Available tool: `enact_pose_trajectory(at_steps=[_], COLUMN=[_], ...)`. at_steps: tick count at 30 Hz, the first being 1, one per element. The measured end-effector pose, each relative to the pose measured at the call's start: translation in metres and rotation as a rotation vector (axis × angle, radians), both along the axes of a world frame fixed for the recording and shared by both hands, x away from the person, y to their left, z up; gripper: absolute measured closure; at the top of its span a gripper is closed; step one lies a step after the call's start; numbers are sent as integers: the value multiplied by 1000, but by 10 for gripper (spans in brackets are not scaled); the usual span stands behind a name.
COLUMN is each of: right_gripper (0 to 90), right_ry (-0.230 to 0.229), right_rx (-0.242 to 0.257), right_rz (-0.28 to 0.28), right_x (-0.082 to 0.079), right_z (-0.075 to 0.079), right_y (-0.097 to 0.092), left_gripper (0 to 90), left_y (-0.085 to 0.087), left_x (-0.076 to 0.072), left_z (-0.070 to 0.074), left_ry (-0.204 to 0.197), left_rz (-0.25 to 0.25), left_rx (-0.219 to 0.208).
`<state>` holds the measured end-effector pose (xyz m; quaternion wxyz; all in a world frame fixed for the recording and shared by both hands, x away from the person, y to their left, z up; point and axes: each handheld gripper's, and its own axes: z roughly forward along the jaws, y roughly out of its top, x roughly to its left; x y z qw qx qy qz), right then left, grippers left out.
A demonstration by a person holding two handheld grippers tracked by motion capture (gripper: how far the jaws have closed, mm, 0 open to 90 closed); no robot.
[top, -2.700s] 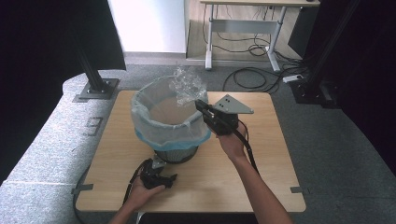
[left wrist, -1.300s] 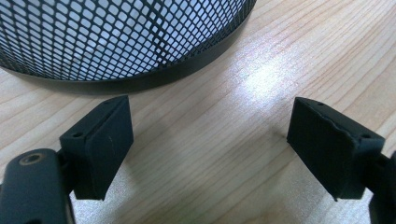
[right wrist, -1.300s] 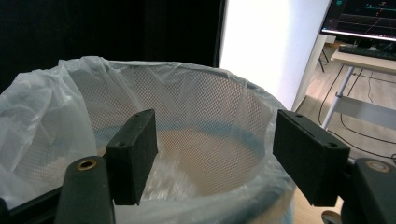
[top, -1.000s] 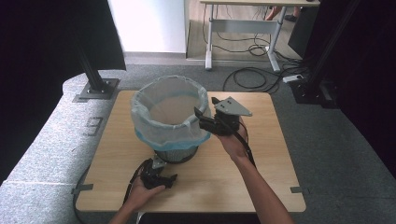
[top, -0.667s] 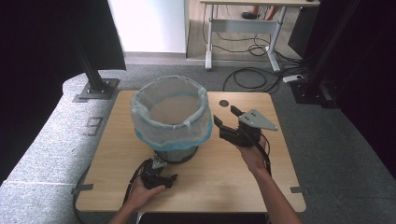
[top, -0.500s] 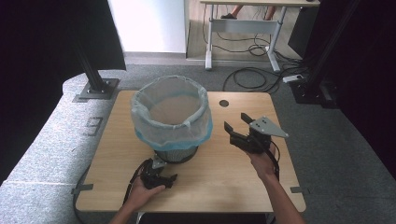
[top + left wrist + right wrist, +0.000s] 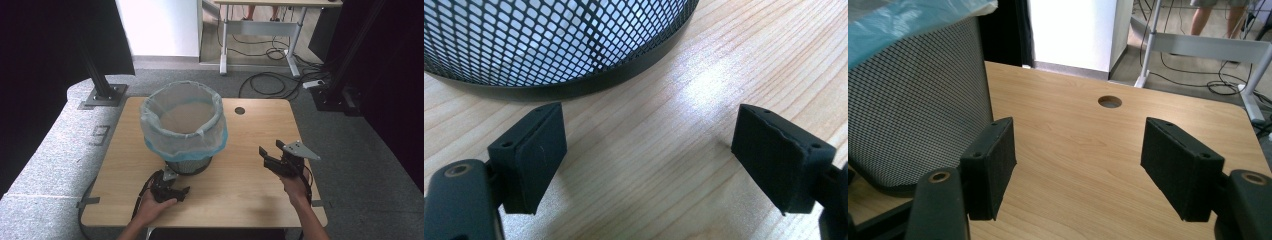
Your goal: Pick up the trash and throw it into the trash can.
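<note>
Mesh wastebasket [image 7: 187, 162] stands on the wooden table [image 7: 240, 145], left of centre and toward the far edge. A translucent liner bag [image 7: 182, 127] with a blue tint is seated inside it; its mouth is folded out and down over the rim all the way round, as far as the high view shows. The bag interior looks open and unobstructed.

Left gripper [image 7: 170, 189]: low at the near edge, just in front of the basket's base. Jaws stand wide apart with only bare wood between them; in the left gripper view the black base ring [image 7: 574, 85] lies just beyond the pads, not touched.

Right gripper [image 7: 272, 161]: toward the table's right edge, well apart from the basket, raised off the surface. Jaws spread wide, nothing held. Its own view looks across bare wood to the cable hole [image 7: 1110, 101] near the far edge, with the basket's mesh wall [image 7: 913, 100] off to one side.

Judgement: lining the basket appears complete. The cuff sits evenly, no slack edge is visible from above, and neither tool has contact with the bag. The far side of the cuff cannot be checked closely. What is left, if anything, is a minor tidy of the fold.
</note>
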<state>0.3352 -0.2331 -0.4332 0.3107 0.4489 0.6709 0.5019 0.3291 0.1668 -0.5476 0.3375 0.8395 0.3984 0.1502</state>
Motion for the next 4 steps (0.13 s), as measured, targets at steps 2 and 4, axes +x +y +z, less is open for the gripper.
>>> enact_pose_trajectory(at_steps=[2,4], right_gripper=[289,287], right_ry=[4,7], right_rx=[3,2], right_rz=[-5,-9], right_x=[1,1], right_z=[-3,-5], right_y=[-2,-2], left_gripper=[142,142], left_y=[0,0], left_x=[0,0], left_z=[0,0], left_ry=[0,0], left_rz=[0,-1], left_rx=[0,1])
